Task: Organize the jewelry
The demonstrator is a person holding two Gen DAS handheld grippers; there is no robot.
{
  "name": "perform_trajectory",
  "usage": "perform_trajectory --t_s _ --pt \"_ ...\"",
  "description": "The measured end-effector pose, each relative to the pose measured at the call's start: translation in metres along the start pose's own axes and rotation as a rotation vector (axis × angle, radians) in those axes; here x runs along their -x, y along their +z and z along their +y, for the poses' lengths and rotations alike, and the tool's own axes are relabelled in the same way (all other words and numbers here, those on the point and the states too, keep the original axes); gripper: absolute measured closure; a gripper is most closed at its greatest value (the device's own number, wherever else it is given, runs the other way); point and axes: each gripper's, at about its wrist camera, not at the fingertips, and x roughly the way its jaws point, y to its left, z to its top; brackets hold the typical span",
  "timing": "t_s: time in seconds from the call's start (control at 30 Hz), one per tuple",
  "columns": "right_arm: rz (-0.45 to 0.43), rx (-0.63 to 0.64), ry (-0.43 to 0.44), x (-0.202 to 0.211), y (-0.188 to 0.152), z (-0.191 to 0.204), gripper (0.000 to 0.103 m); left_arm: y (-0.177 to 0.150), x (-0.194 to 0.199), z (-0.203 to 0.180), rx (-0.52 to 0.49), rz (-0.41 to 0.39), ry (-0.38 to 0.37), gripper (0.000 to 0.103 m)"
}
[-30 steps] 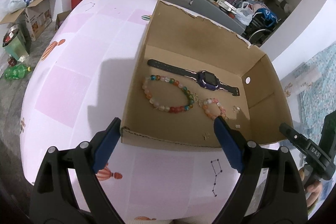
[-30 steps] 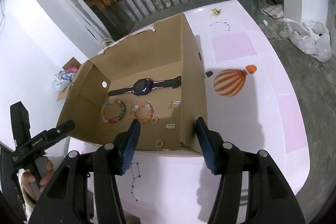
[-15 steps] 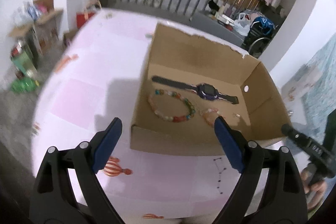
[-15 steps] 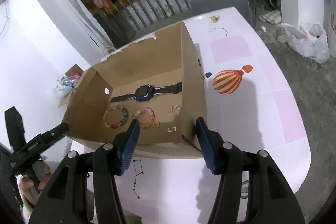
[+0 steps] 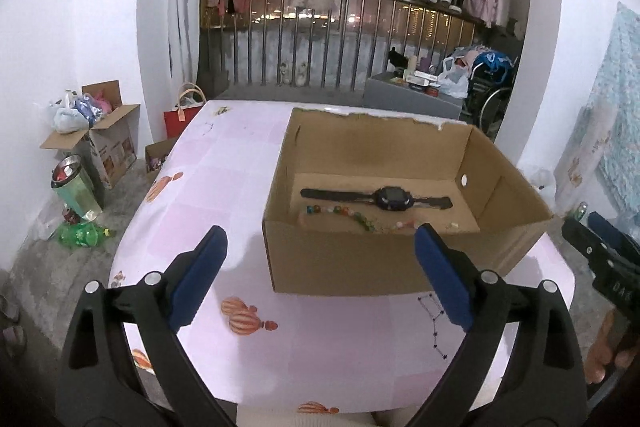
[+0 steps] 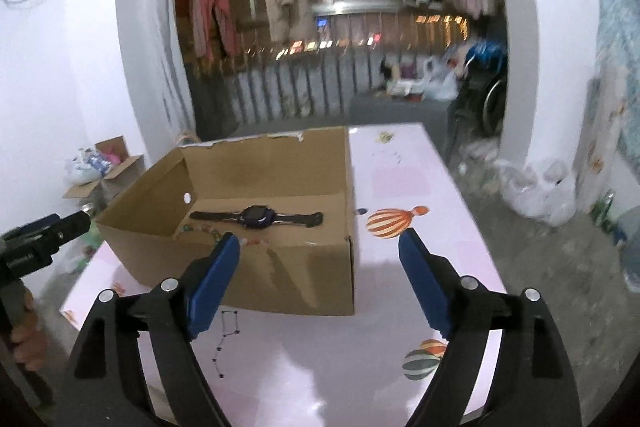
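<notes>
An open cardboard box [image 5: 344, 263] [image 6: 280, 275] stands on the pink table. Inside lie a dark watch [image 5: 390, 198] [image 6: 258, 217] and, nearer the front wall, a multicoloured bead bracelet [image 5: 340, 211] [image 6: 200, 229], partly hidden by that wall. My left gripper [image 5: 320, 239] hangs in front of the box, its jaws still opening, with nothing between the blue pads. My right gripper [image 6: 320, 243] hovers before the box's right front corner, jaws opening wide, holding nothing. Each view catches the other gripper at its edge.
The table [image 5: 224, 195] has a pink cloth printed with balloons [image 6: 390, 223]. On the floor to the left are a cardboard box of bags [image 5: 100, 131], a metal cup [image 5: 76, 193] and a green bottle [image 5: 82, 233]. White bags [image 6: 536, 187] lie right. A railing with hanging clothes stands behind.
Both grippers have drawn back from the box and tilted up, so the room behind shows. The right jaws have spread much wider; the left ones slightly.
</notes>
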Motion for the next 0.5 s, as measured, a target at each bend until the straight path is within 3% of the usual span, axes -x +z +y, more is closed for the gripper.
perform_trajectory --t_s 0.13,0.5 --pt "-0.041 0.019 -0.016 0.008 -0.010 0.011 0.019 -0.011 -0.004 -0.006 -0.024 0.003 0.012 0.012" --pt "-0.029 0.029 -0.028 0.007 -0.011 0.017 0.015 -0.022 -0.004 -0.013 -0.048 -0.024 0.037 0.012"
